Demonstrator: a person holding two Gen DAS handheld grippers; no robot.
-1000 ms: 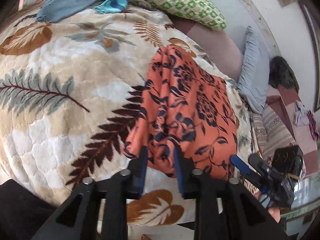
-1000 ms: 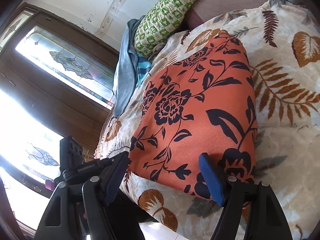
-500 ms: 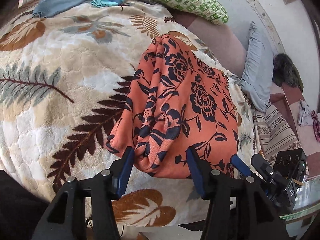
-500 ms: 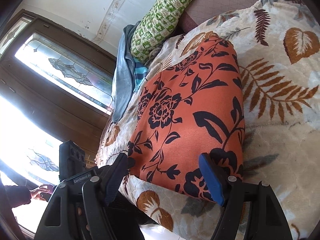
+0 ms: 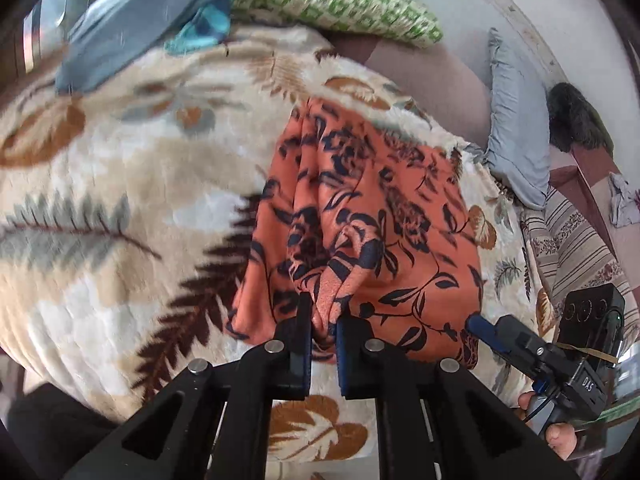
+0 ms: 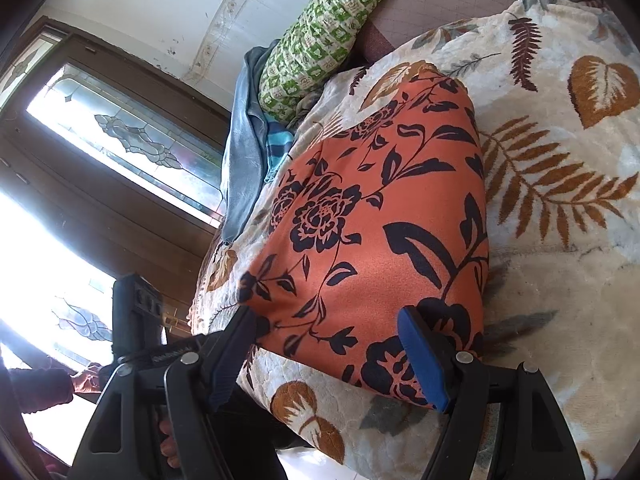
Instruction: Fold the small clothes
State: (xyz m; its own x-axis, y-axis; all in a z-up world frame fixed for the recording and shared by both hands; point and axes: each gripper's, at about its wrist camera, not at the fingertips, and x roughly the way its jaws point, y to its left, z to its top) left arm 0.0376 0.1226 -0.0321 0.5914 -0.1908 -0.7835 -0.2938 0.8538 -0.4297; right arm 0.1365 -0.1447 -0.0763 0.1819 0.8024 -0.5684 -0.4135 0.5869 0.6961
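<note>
Closing now on a bunched near hem of the orange floral garment, left tool, its pads pinching a ridge of cloth where half a second earlier they stood apart around it. Wide apart and unmoved, right tool, straddling the garment's near edge without pressing it. Beneath, spread flat on a leaf-print blanket covering the bed, the garment itself. Farther back, a green checked pillow and blue cloth.
</note>
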